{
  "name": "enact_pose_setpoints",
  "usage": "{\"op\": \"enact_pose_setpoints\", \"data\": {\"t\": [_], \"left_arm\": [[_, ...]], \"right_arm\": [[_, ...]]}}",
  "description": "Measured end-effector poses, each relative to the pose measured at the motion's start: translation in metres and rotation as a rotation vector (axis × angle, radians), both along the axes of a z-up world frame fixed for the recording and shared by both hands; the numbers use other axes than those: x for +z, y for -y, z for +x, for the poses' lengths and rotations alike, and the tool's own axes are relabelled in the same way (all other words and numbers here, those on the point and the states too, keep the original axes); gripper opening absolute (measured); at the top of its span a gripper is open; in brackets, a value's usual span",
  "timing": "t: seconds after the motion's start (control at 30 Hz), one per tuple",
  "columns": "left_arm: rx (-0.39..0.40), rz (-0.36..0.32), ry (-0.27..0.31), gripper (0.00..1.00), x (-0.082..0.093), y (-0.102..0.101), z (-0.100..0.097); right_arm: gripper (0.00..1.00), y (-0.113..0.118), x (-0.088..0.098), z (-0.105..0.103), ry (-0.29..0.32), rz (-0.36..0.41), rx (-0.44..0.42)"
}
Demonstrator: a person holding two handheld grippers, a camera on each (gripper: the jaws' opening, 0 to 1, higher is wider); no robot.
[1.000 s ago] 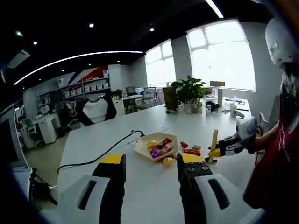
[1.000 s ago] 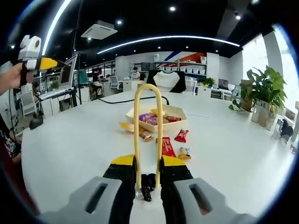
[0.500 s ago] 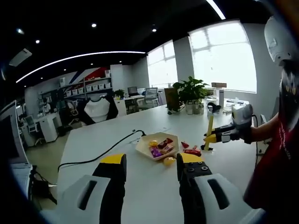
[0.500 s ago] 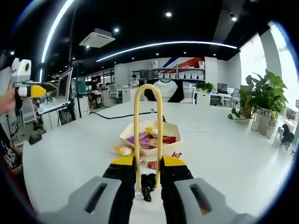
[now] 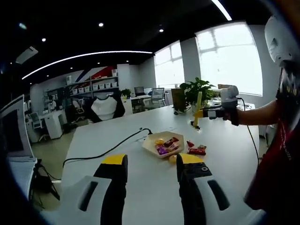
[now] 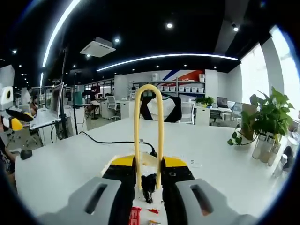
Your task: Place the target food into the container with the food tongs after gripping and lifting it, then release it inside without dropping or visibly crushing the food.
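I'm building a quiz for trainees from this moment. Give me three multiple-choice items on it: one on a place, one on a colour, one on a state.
1. Where do the loose red packets lie?
A. in the tray
B. on the table beside the tray
C. on the floor

2. What colour are the tongs?
A. yellow
B. blue
C. silver

3. How do the left gripper's jaws stand?
A. shut on a packet
B. shut on the tongs
C. open, holding nothing

Answers:
1 B: the red packets rest on the table just outside the tray.
2 A: the tongs rise as a yellow loop from the right gripper, whose jaws are shut on them.
3 C: the left gripper shows a wide gap between its jaws.
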State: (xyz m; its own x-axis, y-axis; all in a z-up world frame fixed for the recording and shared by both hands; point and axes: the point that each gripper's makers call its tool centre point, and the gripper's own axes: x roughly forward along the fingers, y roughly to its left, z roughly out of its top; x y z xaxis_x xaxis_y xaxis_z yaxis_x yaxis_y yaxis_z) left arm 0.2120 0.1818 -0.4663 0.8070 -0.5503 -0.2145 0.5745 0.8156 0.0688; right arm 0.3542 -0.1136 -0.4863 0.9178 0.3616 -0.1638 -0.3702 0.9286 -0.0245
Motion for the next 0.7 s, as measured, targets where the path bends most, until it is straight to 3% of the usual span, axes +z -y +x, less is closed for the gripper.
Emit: {"op": "enact_pose_setpoints", "data": {"t": [0.1, 0.23, 0.43, 0.57, 0.7], "left_arm": [[0.029, 0.008, 0.004, 0.44, 0.000, -0.009, -0.002], [0.063, 0.002, -0.005, 0.44, -0.004, -0.018, -0.007], [0.103, 0.000, -0.017, 0.44, -0.007, -0.028, -0.010], [0.111, 0.000, -0.027, 0.44, -0.011, -0.028, -0.009], [0.099, 0.003, -0.035, 0.44, -0.015, -0.020, -0.005]], "right_arm": [[0.15, -0.009, 0.014, 0.019, 0.028, -0.013, 0.021], [0.15, -0.026, 0.018, 0.042, 0.039, -0.040, 0.057], [0.18, -0.033, 0.020, 0.049, 0.051, -0.047, 0.088], [0.20, -0.009, 0.012, 0.042, 0.037, -0.077, 0.066], [0.20, 0.047, -0.005, 0.029, -0.035, 0.031, -0.085]]}}
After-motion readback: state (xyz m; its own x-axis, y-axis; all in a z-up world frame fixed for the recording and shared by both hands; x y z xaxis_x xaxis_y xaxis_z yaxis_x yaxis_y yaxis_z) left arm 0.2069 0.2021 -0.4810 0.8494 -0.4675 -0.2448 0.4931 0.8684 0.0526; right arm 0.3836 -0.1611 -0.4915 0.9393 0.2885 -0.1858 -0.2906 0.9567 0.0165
